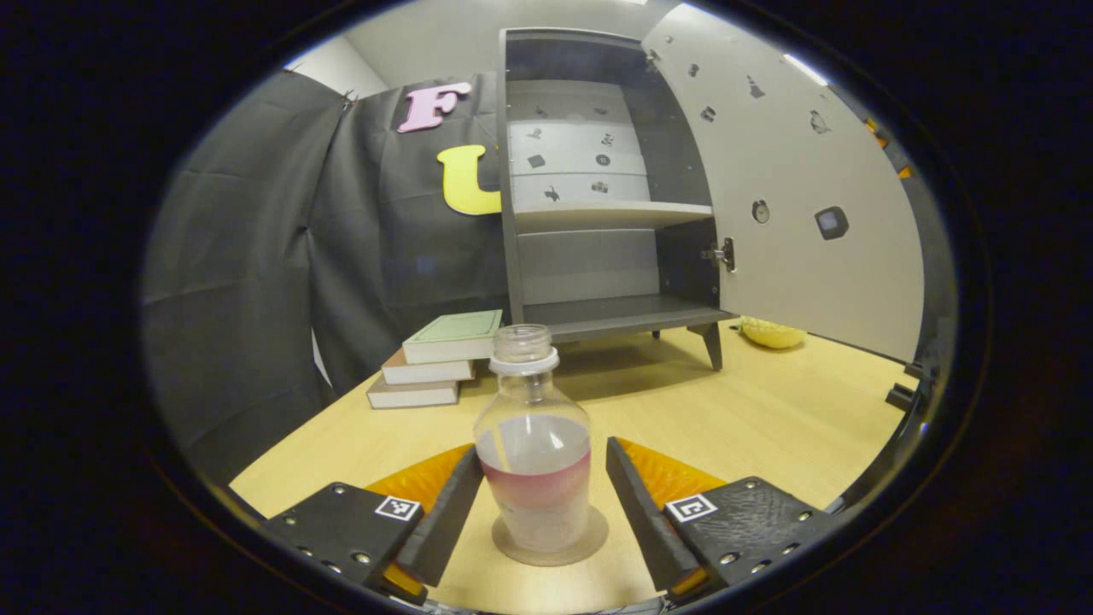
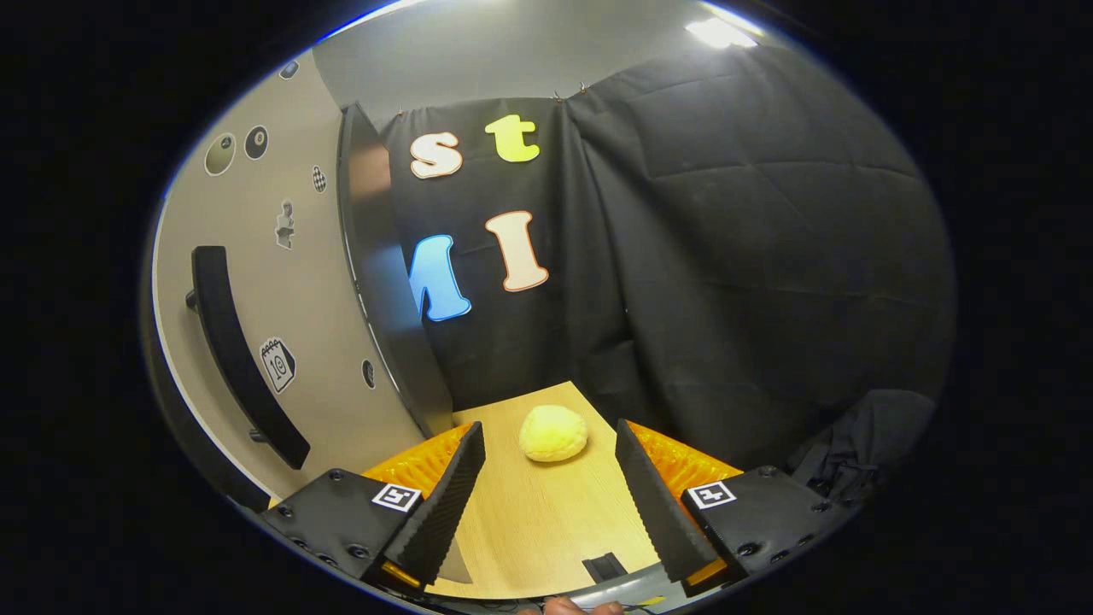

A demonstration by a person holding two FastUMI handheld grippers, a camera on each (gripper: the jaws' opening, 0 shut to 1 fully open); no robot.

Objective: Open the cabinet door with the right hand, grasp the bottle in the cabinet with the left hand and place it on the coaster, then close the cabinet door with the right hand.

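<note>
Nearest the lens in the left gripper view, the left gripper [image 1: 544, 487] had its fingers spread apart at the bottom of the frame, one on each side of the bottle [image 1: 534, 444] with a gap left on both sides, so neither pressed on it. That bottle, clear, uncapped and part-filled with pale liquid, stood upright on the round coaster [image 1: 591, 540] at lower centre, on the wooden table [image 1: 768, 418]. Behind it, at upper centre, the cabinet [image 1: 598, 213] stood with its shelves bare and the cabinet door [image 1: 794, 205] swung wide toward the upper right. A stack of books [image 1: 431, 363] lay left of centre, beside the cabinet's foot. In the right gripper view, the right gripper [image 2: 550, 487] also had its fingers apart over the tabletop, holding nothing. A yellow bun [image 2: 553, 433] sat just beyond its fingertips at centre, and the door's dark handle [image 2: 235, 359] ran down the left of the frame.
</note>
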